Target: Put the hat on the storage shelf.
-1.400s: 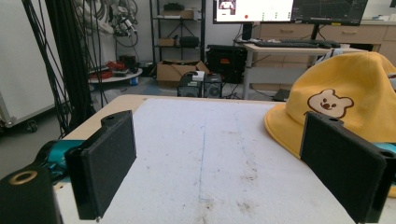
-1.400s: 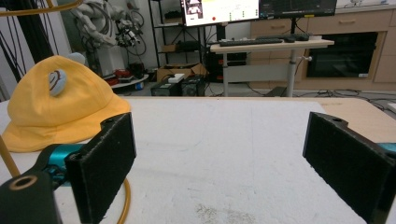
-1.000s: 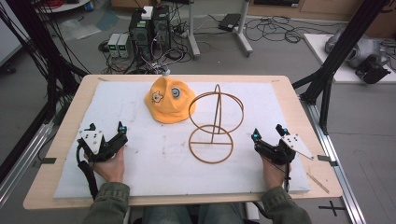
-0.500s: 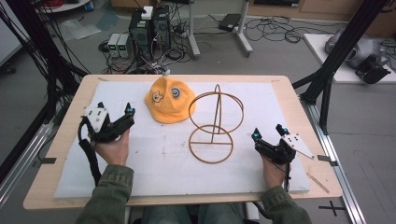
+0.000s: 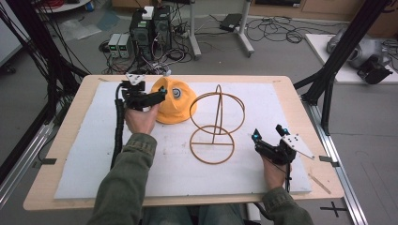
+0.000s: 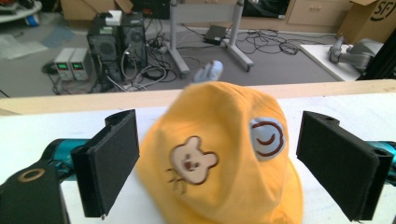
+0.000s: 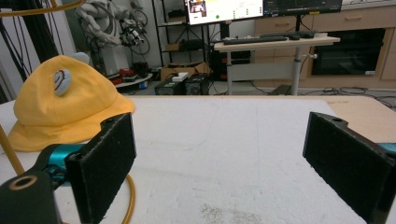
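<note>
Sitting between open left tool [image 6: 217,161] jaws: yellow bear-patch hat [image 6: 219,163].

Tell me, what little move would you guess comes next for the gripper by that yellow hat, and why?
Probably the left gripper eases forward and closes on the yellow cloth bucket hat. Its jaws stand open with the hat's crown between them, not yet pinched, while the right gripper waits open beside the orange wire stand.

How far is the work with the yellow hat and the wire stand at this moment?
Nothing looks finished: the yellow fabric bucket hat lies on the white table cover, beside the golden wire stand, not on it. In hand: the left claw is open around the hat, not yet closed. The right claw rests open near the stand. Left, probably: grasping the hat and placing it on the stand.
</note>
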Demonstrator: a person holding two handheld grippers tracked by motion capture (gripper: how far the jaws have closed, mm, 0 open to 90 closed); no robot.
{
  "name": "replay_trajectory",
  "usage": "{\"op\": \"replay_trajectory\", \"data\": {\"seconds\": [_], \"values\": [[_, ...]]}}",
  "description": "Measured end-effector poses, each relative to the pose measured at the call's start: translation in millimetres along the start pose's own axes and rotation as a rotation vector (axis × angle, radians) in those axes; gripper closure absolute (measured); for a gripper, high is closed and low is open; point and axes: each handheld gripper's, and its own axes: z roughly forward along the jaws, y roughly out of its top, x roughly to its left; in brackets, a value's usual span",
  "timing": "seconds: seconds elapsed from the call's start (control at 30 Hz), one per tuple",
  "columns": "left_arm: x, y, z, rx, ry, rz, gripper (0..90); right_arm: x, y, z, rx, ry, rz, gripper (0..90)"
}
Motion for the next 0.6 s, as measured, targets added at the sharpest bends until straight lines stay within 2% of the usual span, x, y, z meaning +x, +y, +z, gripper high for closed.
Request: {"op": "replay_trajectory", "data": {"seconds": [0.03, 0.07, 0.13, 0.27, 0.3, 0.53, 0.6], "values": [[0.0, 0.0, 0.0, 0.000, 0.000, 0.000, 13.4, 0.0, 0.1, -0.2, -0.001, 0.000, 0.000, 9.2], [-8.2, -7.7, 12.6, 0.002, -0.009, 0.000, 13.4, 0.1, 0.3, -0.4, -0.002, 0.003, 0.000, 9.2], [-16.5, -14.1, 22.7, 0.007, -0.019, 0.014, 13.4, 0.3, 0.6, -1.0, -0.002, 0.001, 0.003, 9.2], [-24.7, -21.2, 33.1, 0.022, -0.011, 0.042, 13.6, -0.4, 0.9, -1.2, -0.006, 0.002, 0.001, 9.2], [-25.7, -24.5, 38.2, 0.040, -0.013, 0.039, 16.7, -0.7, 0.9, -1.5, -0.005, 0.002, 0.004, 9.2], [-22.1, -29.6, 47.4, 0.079, 0.003, 0.040, 18.0, 0.3, 0.7, -1.2, -0.002, 0.011, 0.006, 9.2], [-20.5, -33.5, 53.4, 0.100, 0.025, 0.045, 19.4, 0.2, 0.6, -0.9, -0.002, 0.012, 0.006, 9.2]]}}
